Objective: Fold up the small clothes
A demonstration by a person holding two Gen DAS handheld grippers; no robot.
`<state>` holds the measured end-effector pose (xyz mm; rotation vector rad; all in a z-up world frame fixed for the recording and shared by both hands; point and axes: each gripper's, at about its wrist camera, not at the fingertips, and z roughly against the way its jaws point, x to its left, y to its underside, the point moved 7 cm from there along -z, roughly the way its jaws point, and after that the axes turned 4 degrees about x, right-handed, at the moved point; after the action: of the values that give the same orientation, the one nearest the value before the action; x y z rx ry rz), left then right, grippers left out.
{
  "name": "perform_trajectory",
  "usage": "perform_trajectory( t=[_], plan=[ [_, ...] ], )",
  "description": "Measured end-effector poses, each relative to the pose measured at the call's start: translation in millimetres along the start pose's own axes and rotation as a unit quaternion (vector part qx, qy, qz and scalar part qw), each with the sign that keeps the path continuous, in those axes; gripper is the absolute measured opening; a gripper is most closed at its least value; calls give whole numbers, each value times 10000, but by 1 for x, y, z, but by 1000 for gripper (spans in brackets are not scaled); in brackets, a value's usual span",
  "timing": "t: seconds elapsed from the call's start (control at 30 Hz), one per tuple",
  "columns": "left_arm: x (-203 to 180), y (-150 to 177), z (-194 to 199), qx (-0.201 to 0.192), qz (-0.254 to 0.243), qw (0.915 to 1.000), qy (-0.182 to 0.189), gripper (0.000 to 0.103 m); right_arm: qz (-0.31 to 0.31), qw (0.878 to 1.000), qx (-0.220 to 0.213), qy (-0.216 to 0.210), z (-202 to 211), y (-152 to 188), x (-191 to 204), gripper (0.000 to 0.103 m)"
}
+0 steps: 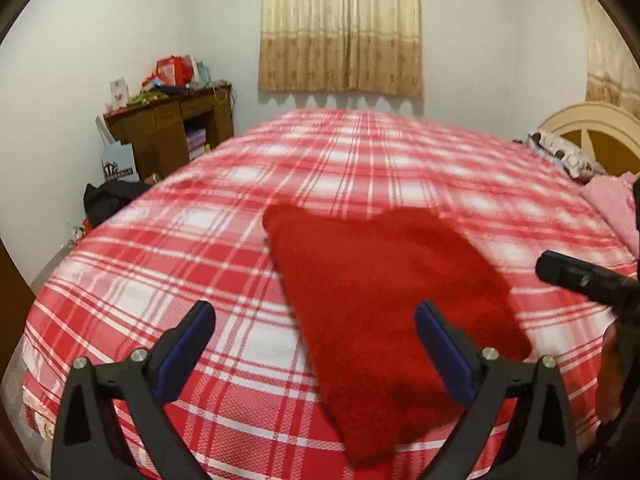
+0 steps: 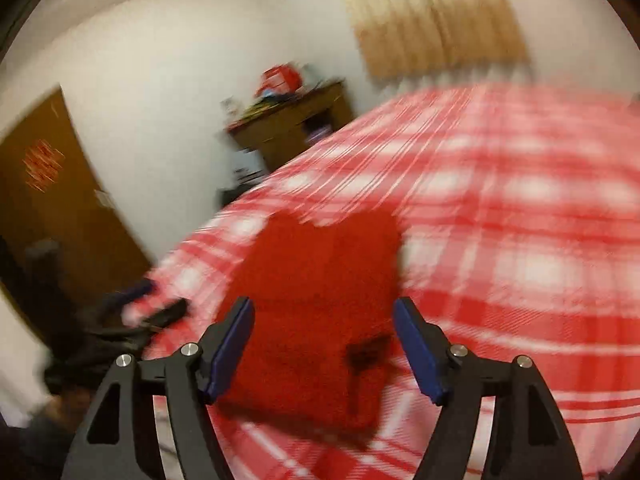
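Observation:
A small red fuzzy garment (image 1: pixel 384 300) lies flat on the red-and-white plaid bed (image 1: pixel 200 240), narrow end toward me. My left gripper (image 1: pixel 316 316) is open and empty, held above the garment's left edge. The right gripper shows as a black body at the right edge (image 1: pixel 584 280). In the blurred right wrist view the garment (image 2: pixel 320 320) lies straight ahead, with a dark mark near its lower right. My right gripper (image 2: pixel 324 312) is open and empty above its near part. The left gripper (image 2: pixel 160 312) appears blurred at the left there.
A wooden desk (image 1: pixel 172 128) piled with clutter stands at the far left corner. Dark clothing (image 1: pixel 108 200) lies beside the bed. Pink fabric (image 1: pixel 612 204) and a headboard (image 1: pixel 600 132) are at the right. A brown door (image 2: pixel 52 200) is at the left.

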<state>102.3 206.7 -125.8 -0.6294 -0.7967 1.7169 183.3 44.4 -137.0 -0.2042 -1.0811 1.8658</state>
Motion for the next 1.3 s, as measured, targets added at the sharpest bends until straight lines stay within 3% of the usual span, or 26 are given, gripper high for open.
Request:
perform_trajectory(
  t=[0.07,0.2,1.3],
  plan=[
    [-1,-6,5,-86,8,10000,22,102,279,9980,-255,510,18,-3,3,73],
    [-1,-12,10,-172,13,9998,62,103,477,9951,-486,716,40,-7,5,73],
    [-3,-15,14,-263,85,9995,120,103,539,9948,-567,659,51,-4,28,73]
  ],
)
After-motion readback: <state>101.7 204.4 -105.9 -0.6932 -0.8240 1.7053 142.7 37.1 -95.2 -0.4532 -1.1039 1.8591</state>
